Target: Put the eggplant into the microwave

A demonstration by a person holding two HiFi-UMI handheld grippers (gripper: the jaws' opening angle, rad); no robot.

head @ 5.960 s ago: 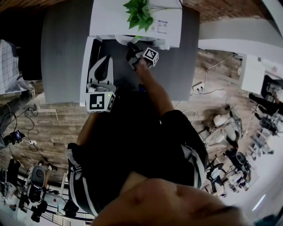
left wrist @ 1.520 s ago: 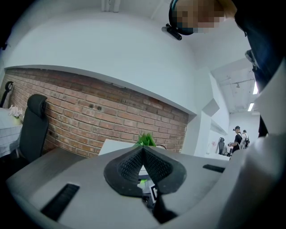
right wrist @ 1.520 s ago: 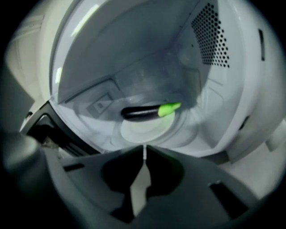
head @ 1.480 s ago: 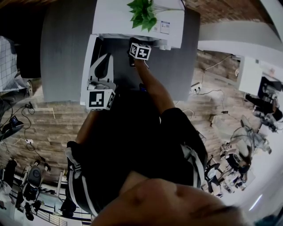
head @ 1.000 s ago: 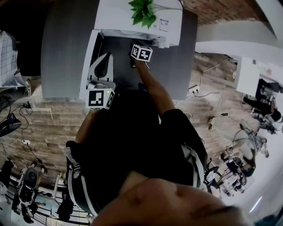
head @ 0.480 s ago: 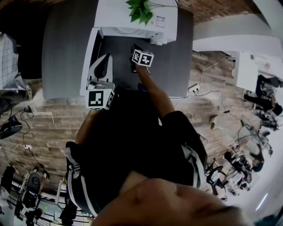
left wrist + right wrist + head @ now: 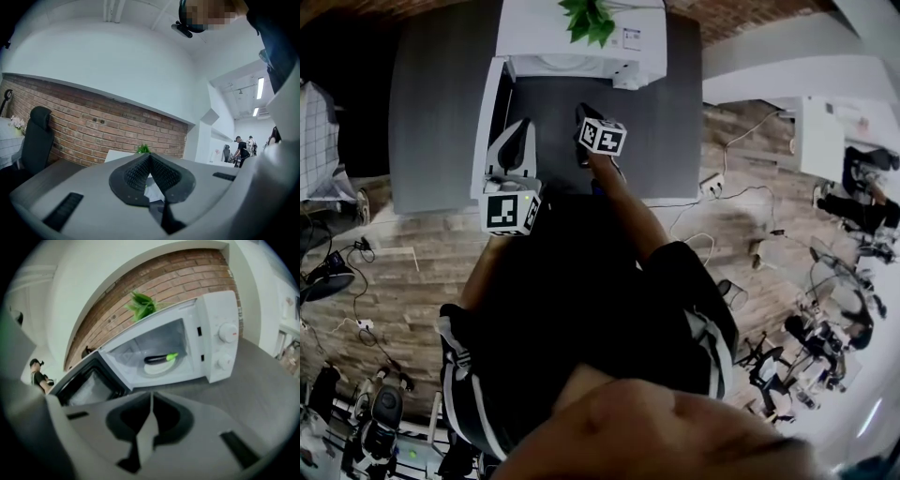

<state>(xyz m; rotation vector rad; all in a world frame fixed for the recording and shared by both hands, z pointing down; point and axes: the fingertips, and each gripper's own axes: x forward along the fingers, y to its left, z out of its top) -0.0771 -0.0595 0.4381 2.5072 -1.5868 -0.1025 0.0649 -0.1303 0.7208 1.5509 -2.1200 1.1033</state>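
The eggplant [image 7: 159, 358], dark with a green stem, lies on the white plate [image 7: 157, 367] inside the white microwave [image 7: 220, 333], whose door [image 7: 86, 385] hangs open to the left. My right gripper [image 7: 151, 397] is shut and empty, a short way in front of the opening. In the head view it [image 7: 580, 114] hovers over the grey table [image 7: 441, 94] below the microwave [image 7: 581, 37]. My left gripper [image 7: 521, 131] is beside the open door [image 7: 492, 112]; its own view shows it [image 7: 150, 157] shut with nothing held. The head view hides the eggplant.
A green plant [image 7: 586, 19] stands on top of the microwave. Two knobs [image 7: 228, 333] sit on its right panel. A brick wall [image 7: 93, 126] runs behind, a dark chair [image 7: 37, 140] stands at the left, and people [image 7: 243, 150] stand far off.
My right gripper has drawn back from the microwave opening toward the person, empty. The left gripper has eased back a little along the door. The eggplant stays inside.
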